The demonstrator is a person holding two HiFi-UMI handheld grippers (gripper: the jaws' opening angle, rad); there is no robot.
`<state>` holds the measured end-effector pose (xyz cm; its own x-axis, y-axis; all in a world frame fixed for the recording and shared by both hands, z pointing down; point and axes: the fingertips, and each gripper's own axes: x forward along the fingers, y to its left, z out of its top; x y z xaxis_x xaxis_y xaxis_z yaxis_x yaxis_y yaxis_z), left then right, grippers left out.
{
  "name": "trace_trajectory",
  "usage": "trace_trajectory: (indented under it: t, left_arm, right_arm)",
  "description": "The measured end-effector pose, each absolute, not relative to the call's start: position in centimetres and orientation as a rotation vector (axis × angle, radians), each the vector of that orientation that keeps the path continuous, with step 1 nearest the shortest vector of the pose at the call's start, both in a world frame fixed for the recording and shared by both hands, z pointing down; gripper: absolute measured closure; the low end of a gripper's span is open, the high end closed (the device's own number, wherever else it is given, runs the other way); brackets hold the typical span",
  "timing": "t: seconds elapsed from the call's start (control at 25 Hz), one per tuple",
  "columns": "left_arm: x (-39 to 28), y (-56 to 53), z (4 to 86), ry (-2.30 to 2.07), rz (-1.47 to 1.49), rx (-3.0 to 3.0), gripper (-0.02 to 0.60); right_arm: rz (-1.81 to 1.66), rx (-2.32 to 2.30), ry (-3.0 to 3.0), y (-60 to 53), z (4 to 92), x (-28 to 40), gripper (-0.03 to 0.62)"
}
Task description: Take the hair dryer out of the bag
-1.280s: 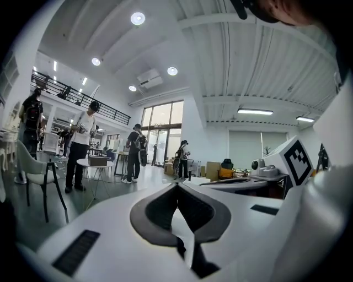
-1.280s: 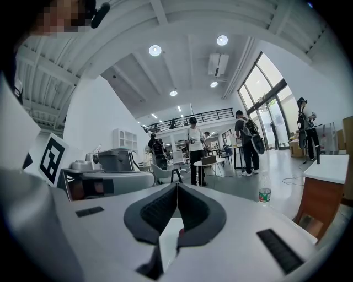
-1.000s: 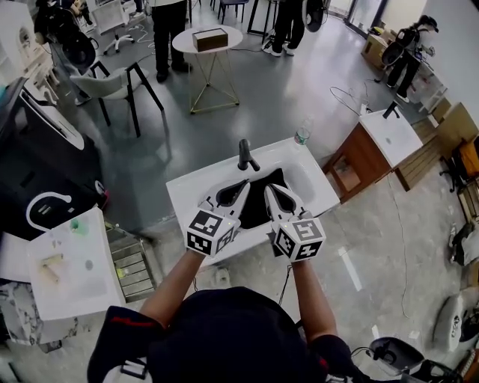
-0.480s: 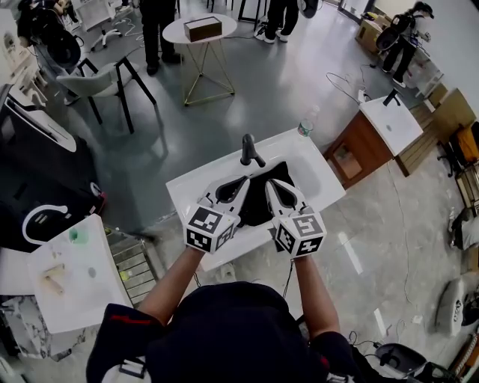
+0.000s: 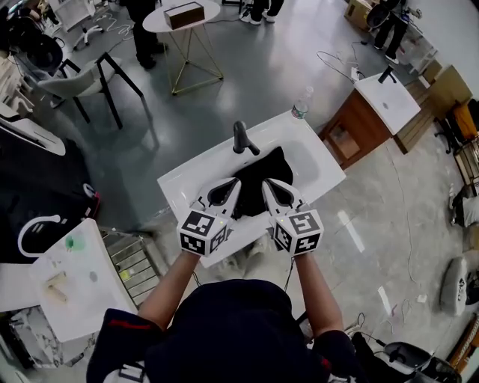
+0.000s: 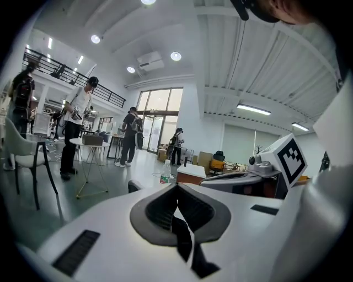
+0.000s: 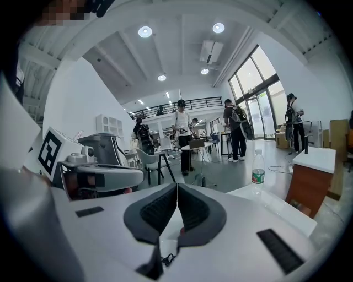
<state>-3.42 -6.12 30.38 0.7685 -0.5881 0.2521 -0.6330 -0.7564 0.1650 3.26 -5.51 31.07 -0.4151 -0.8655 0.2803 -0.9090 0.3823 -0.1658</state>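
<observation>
A black bag point(image 5: 263, 173) lies in the basin of a white sink counter point(image 5: 183, 185), just in front of the black faucet point(image 5: 241, 138). No hair dryer shows. My left gripper point(image 5: 232, 188) hovers over the bag's left edge, shut and empty, its pads meeting in the left gripper view point(image 6: 177, 188). My right gripper point(image 5: 267, 185) hangs beside it over the bag's near right part, also shut with nothing in it point(image 7: 177, 187). Each gripper view catches the other gripper alongside: the right one point(image 6: 259, 175) and the left one point(image 7: 102, 173).
A water bottle point(image 5: 300, 111) stands on the counter's far right corner. A wooden cabinet with a second sink point(image 5: 374, 112) is to the right. A chair point(image 5: 75, 78) and a round table point(image 5: 182, 15) stand beyond, with people around. A white table point(image 5: 71, 280) is at my left.
Both grippers have sunk closer to the sink and bag, still side by side and shut. The head view has shifted, so the counter sits a little further left and higher.
</observation>
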Motion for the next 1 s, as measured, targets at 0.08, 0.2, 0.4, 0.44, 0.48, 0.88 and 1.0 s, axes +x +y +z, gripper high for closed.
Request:
trace_trajectory:
  t: [0.08, 0.2, 0.4, 0.44, 0.48, 0.88, 1.0]
  left_arm:
    - [-3.6, -6.2, 31.3, -0.955, 0.293, 2.714, 0.571]
    - [-4.0, -6.6, 32.5, -0.97, 0.311, 2.685, 0.571]
    - [-4.7, -6.7, 35.1, -0.973, 0.334, 2.628, 0.571]
    - [-4.9, -6.8, 35.7, -0.975, 0.33, 2.606, 0.571]
    - [-5.0, -6.9, 36.3, -0.981, 0.326, 2.585, 0.571]
    - [-5.6, -6.8, 42.4, -1.022, 0.396, 2.46, 0.571]
    - [-5.6, -6.8, 43.8, -1.021, 0.412, 2.441, 0.571]
  right_arm:
    - [0.459, 1.595, -2.481, -5.7, 31.9, 3.2, 0.56]
    - [0.492, 1.566, -2.478, -6.1, 33.1, 3.1, 0.56]
    - [0.527, 1.512, -2.464, -6.8, 35.2, 2.6, 0.56]
    - [0.537, 1.503, -2.462, -6.9, 35.7, 2.5, 0.56]
    - [0.549, 1.494, -2.46, -7.1, 36.2, 2.5, 0.56]
    - [0.669, 1.402, -2.394, -7.3, 41.6, 2.9, 0.56]
    - [0.7, 1.39, -2.372, -7.3, 43.0, 3.1, 0.56]
